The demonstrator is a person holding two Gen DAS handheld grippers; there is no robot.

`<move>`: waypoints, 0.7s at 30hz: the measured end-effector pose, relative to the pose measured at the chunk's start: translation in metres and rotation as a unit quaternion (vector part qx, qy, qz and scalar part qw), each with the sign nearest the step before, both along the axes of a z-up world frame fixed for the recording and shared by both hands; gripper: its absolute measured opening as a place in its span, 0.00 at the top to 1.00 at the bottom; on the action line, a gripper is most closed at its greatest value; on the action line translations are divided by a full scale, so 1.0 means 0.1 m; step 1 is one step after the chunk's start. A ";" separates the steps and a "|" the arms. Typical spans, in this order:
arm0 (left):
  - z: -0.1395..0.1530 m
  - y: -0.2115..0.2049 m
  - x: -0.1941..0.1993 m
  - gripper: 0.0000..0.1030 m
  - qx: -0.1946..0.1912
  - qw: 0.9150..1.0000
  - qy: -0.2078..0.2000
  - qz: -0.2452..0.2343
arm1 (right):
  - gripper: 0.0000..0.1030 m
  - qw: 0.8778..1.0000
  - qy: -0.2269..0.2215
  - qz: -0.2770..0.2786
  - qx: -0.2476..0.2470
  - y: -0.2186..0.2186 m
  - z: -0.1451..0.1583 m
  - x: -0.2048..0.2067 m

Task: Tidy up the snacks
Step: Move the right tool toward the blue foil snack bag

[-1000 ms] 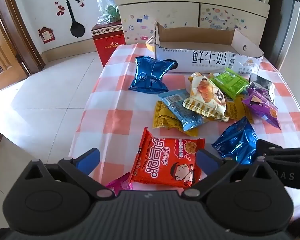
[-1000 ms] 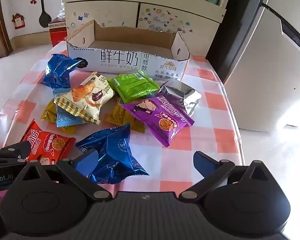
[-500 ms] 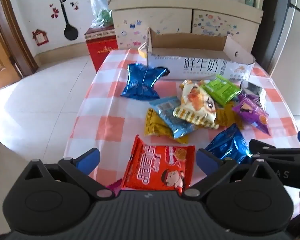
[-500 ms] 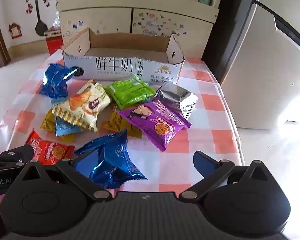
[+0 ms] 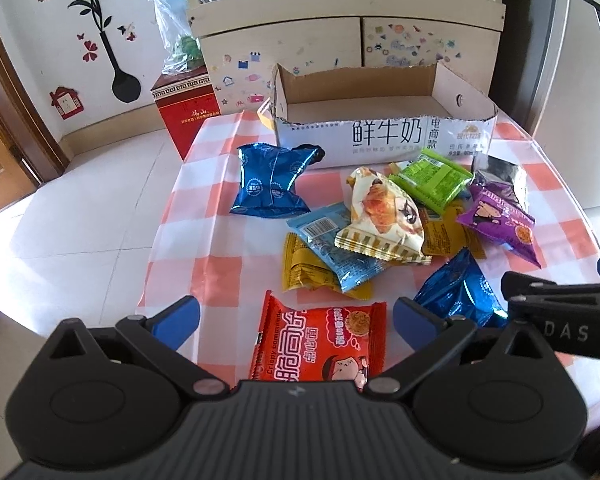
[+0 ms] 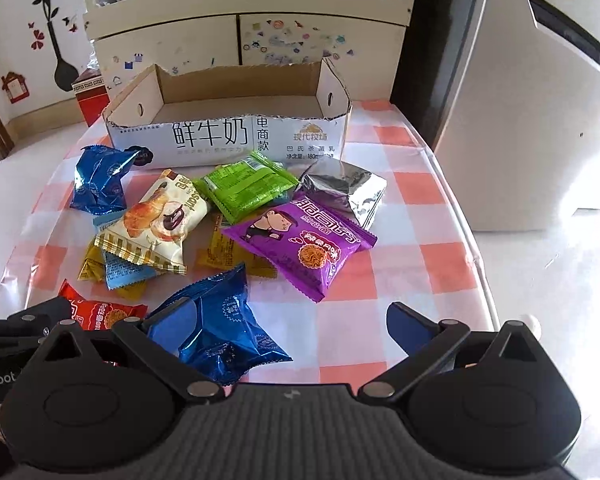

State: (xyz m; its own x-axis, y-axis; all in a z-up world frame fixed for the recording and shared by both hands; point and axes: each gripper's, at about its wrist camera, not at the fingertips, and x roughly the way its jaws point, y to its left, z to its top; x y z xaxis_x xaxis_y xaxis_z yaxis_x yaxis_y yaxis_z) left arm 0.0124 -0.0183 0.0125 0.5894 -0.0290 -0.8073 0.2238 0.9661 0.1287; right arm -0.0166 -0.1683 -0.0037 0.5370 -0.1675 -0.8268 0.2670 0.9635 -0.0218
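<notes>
A: Left view only: red packet [image 5: 320, 346] between spread left gripper [image 5: 296, 314] fingers, on the table.
B: Right view: right gripper [image 6: 292, 320] spread, blue packet [image 6: 220, 320] beside its left finger; cardboard box [image 6: 228, 136] behind the snack pile.

Domestic interior, a family home. Evidence recorded: flower-vase wall decals [image 5: 112, 60]; a sticker-covered cabinet [image 5: 348, 46] crowded with household clutter; a wooden door frame [image 5: 16, 120]; a tiled floor [image 5: 80, 216]; a table [image 5: 204, 184] laid with a checked cloth; a refrigerator [image 6: 520, 128] is seen alongside.
</notes>
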 end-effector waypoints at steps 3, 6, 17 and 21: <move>-0.03 0.01 0.01 0.01 -0.001 1.000 0.010 0.002 | 0.00 1.000 0.000 -0.005 0.008 -0.03 0.00 0.00; -0.05 0.00 0.01 0.01 0.005 1.000 0.014 -0.003 | 0.00 1.000 0.001 -0.010 0.015 -0.05 0.00 0.00; -0.08 -0.04 -0.01 0.01 0.022 1.000 0.012 0.006 | 0.00 1.000 0.013 -0.012 0.008 -0.03 -0.04 0.02; -0.08 0.04 0.04 0.01 0.012 0.999 0.016 0.033 | 0.00 1.000 0.020 0.001 -0.009 0.02 -0.06 0.01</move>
